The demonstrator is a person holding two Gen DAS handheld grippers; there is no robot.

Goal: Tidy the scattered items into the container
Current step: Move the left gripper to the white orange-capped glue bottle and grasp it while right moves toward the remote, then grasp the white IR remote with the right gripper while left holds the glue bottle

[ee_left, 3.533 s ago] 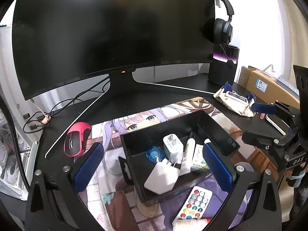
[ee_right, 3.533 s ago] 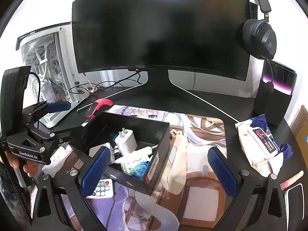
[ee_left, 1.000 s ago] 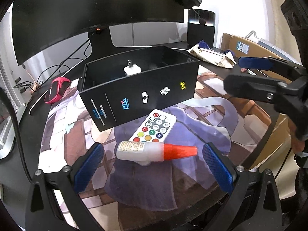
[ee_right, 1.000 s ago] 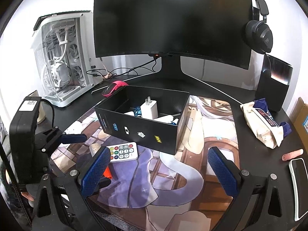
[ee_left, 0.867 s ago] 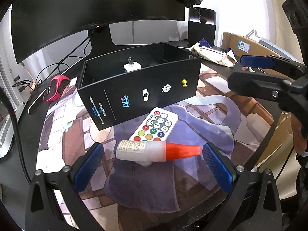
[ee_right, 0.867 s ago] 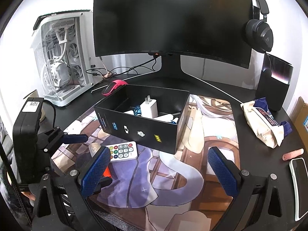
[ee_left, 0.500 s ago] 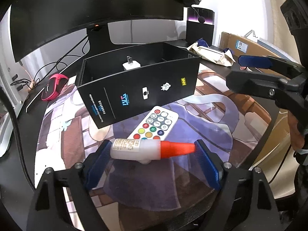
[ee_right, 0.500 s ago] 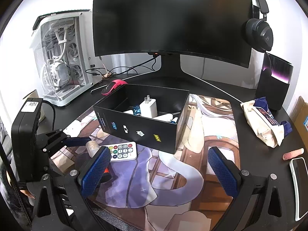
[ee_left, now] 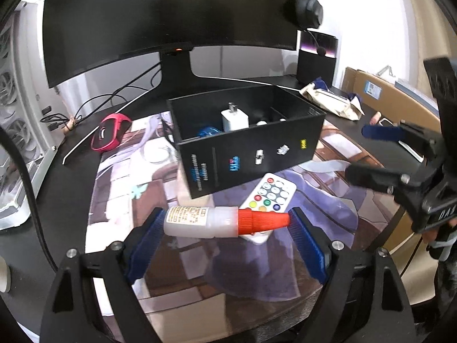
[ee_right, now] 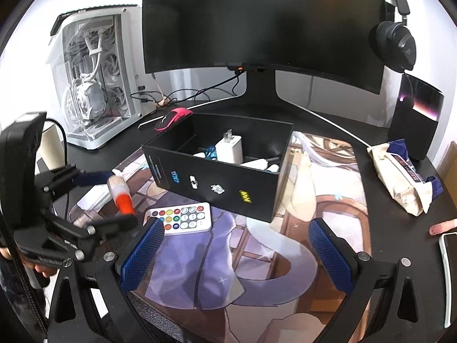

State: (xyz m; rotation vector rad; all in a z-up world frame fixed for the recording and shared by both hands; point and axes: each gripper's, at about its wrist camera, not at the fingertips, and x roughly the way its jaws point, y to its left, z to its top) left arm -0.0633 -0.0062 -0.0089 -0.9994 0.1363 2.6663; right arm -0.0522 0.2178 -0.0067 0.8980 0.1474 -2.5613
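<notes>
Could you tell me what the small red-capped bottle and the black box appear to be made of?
The small red-capped bottle: probably soft, translucent white plastic with a ribbed glossy cap and a paper label. The black box: seemingly matte printed cardboard, judging by its thin flat walls and crisp edges.

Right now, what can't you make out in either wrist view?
- Black box contents: near wall hides the floor in both views; only the white charger and bits of blue and white show.
- Glue bottle label: too small to read, left view; blurred in the right.
- Remote near end: bottle covers it, left view.
- Phone: cut off by the image edge, right view.
</notes>
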